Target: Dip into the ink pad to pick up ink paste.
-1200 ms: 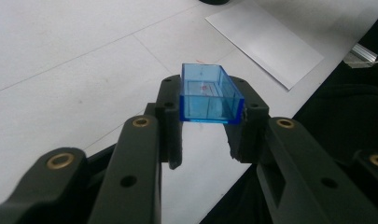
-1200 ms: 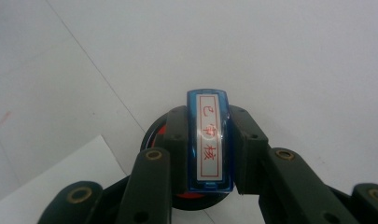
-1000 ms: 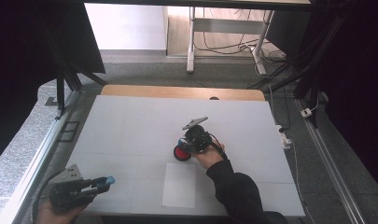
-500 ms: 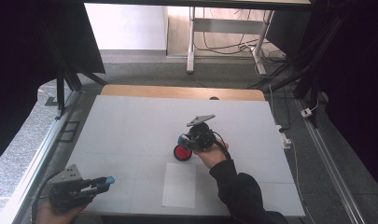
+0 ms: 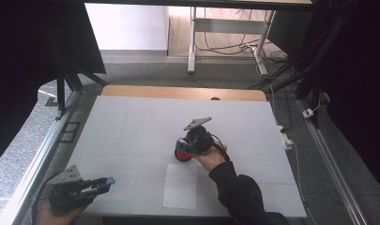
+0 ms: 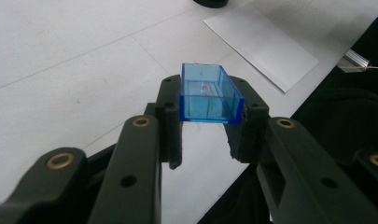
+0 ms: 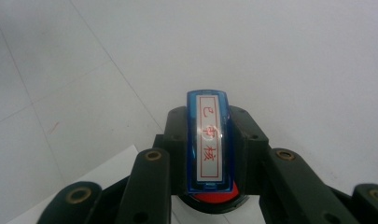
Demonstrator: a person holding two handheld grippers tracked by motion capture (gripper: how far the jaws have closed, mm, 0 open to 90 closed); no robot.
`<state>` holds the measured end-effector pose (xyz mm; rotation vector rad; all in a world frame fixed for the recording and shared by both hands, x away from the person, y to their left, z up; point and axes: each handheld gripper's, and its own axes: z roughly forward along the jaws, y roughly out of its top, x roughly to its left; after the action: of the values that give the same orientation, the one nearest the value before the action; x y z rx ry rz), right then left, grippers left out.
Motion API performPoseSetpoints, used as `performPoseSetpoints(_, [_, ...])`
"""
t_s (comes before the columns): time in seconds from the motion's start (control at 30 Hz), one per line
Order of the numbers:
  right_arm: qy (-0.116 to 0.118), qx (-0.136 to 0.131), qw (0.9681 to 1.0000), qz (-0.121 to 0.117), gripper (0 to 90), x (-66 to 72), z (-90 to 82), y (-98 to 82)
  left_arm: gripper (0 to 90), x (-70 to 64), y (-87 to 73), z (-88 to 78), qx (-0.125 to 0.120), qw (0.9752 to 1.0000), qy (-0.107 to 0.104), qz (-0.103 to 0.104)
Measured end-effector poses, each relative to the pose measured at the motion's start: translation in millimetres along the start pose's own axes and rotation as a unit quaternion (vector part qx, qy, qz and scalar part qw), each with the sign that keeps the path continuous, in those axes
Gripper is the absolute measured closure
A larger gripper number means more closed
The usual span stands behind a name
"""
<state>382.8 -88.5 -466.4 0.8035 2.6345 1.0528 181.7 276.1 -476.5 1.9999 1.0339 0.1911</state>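
Note:
My left gripper (image 6: 207,88) is shut on a clear blue plastic cap (image 6: 209,100), held level above the table; in the high view this gripper (image 5: 103,182) is at the near left corner. My right gripper (image 7: 210,116) is shut on a blue stamp (image 7: 209,144) whose white label bears red characters. Right under the stamp is a round black case with a red ink pad (image 7: 217,198). In the high view the right gripper (image 5: 183,145) points down-left at the red pad (image 5: 181,154) in the middle of the table. Whether stamp and pad touch is hidden.
A white sheet of paper (image 5: 180,186) lies just in front of the ink pad, and in the left gripper view the paper (image 6: 261,44) is at the upper right. The white table (image 5: 131,126) has a wooden strip (image 5: 178,92) along its far edge. Cables and metal frames lie beyond.
The right gripper has shifted and tilted slightly over the red pad. The left gripper has stayed where it was.

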Motion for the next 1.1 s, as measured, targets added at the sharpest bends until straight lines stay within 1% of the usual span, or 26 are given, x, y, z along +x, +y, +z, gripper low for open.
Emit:
performPoseSetpoints(0.27, [-0.004,0.007,0.9999,-0.007,71.4,3.5,4.4,-0.5,68.2,0.1,0.0,0.0,0.0,1.0,0.0,0.0])
performPoseSetpoints(0.43, [-0.001,0.012,0.9999,-0.005,71.4,4.4,7.6,-1.4,68.2,0.1,0.0,0.0,0.0,1.0,0.0,0.0])
performPoseSetpoints(0.67, [-0.002,0.019,0.9998,-0.007,71.4,3.7,13.1,-3.4,68.1,0.2,-0.1,-0.1,0.0,1.0,0.0,-0.001])
performPoseSetpoints(0.77, [-0.003,0.022,0.9997,-0.005,71.4,3.1,15.1,-4.4,68.2,0.1,-0.1,-0.1,0.0,1.0,0.0,0.0])
performPoseSetpoints(1.0, [-0.006,0.029,0.9995,-0.008,71.4,2.3,16.8,-5.0,68.2,0.1,-0.1,-0.1,0.0,1.0,0.0,0.0])
performPoseSetpoints(1.1, [-0.008,0.03,0.9995,-0.001,71.5,1.9,16.8,-5.0,68.2,0.1,-0.1,-0.1,0.0,1.0,0.0,0.0])
